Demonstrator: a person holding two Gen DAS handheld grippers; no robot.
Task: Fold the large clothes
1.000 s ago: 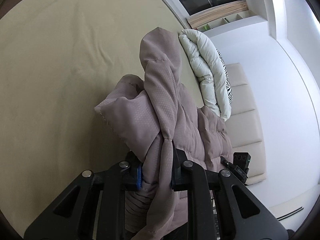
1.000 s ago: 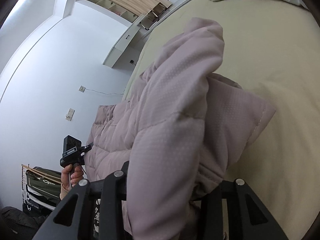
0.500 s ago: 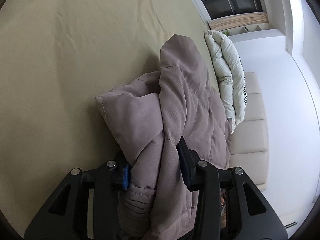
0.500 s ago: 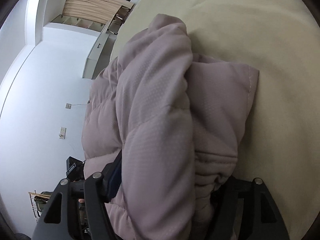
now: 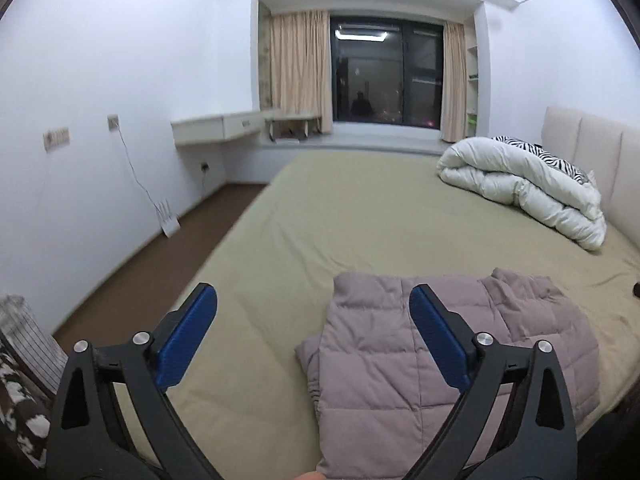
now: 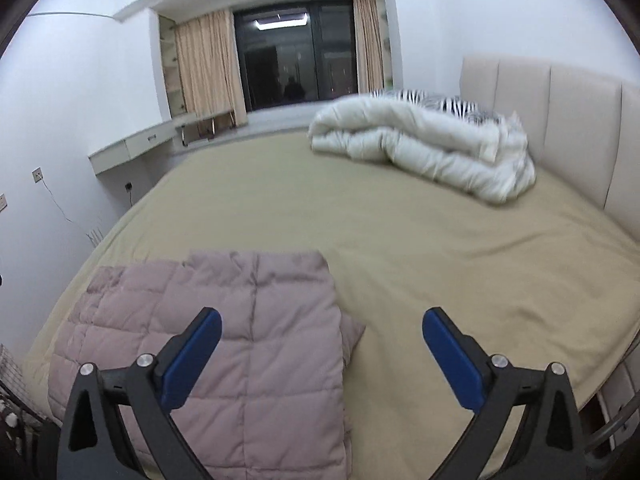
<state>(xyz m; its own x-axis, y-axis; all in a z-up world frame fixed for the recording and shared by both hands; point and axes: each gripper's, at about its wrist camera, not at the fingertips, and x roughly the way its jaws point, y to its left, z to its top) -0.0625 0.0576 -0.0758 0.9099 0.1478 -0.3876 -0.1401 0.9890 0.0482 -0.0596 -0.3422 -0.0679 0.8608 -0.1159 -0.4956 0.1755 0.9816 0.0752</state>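
A mauve quilted puffer jacket [image 5: 400, 364] lies folded flat on the near part of the olive-sheeted bed [image 5: 360, 208]. It also shows in the right wrist view [image 6: 248, 344], on the bed [image 6: 440, 248]. My left gripper [image 5: 312, 312] is open and empty, held above the bed with its right finger over the jacket's left part. My right gripper [image 6: 322, 338] is open and empty, with its left finger over the jacket's right part.
A rolled white duvet [image 5: 524, 184] with a zebra-print pillow [image 5: 552, 160] lies by the padded headboard [image 5: 592, 148]. The duvet [image 6: 428, 148] and headboard [image 6: 560, 112] also show in the right wrist view. A wall desk [image 5: 224, 128], curtains and a dark window stand beyond.
Both grippers have let go of the jacket and opened. They have pulled back and levelled; the jacket now lies folded flat on the bed.
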